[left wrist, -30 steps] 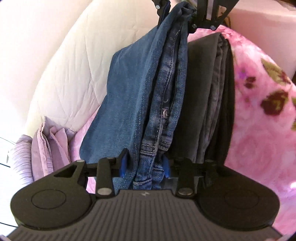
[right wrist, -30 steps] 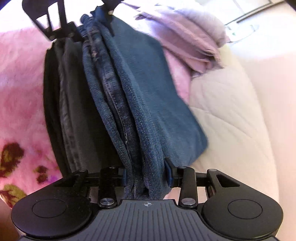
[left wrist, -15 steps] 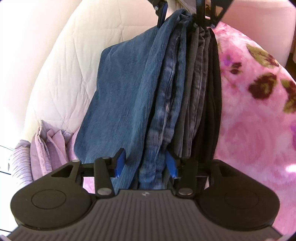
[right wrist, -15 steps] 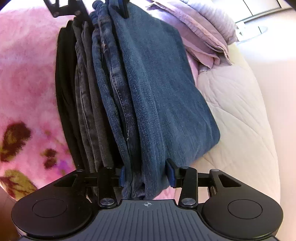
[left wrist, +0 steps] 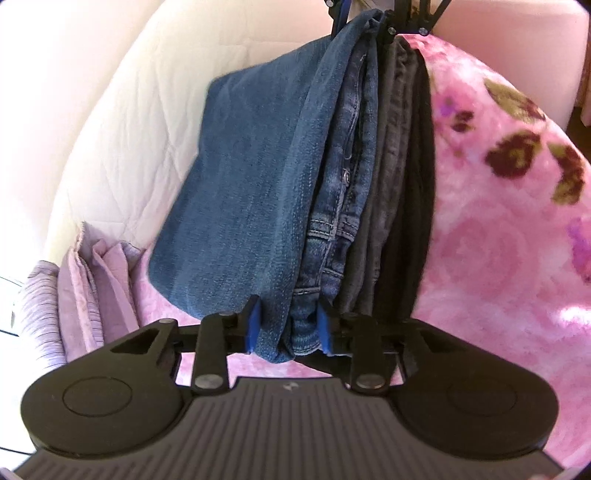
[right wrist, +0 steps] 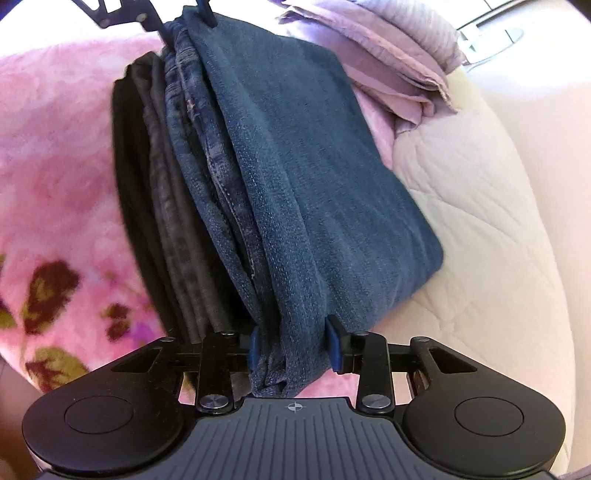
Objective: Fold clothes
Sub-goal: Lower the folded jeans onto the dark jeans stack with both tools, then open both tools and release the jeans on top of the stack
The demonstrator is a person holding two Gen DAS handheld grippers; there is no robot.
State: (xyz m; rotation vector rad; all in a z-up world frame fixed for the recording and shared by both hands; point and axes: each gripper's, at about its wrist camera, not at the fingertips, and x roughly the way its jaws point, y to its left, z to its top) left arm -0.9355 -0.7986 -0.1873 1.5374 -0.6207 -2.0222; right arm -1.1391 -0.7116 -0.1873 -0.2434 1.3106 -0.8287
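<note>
Folded blue jeans point(left wrist: 258, 177) are held stretched between my two grippers. My left gripper point(left wrist: 286, 325) is shut on one end of the jeans. My right gripper point(right wrist: 293, 345) is shut on the other end of the jeans point(right wrist: 295, 177). Each gripper shows at the top of the other's view, the right one in the left wrist view point(left wrist: 369, 22) and the left one in the right wrist view point(right wrist: 184, 18). The jeans lie against a stack of folded dark grey and black trousers point(left wrist: 399, 184), also seen in the right wrist view point(right wrist: 155, 192).
A pink floral blanket point(left wrist: 509, 206) covers the surface under the stack. A cream quilted cushion point(left wrist: 140, 122) lies on the jeans' other side. Folded lilac clothes point(left wrist: 81, 291) sit beside it, also seen in the right wrist view point(right wrist: 388, 62).
The jeans have come lower and closer against the dark stack, with the broad blue face spreading out flatter. Both grippers keep their hold.
</note>
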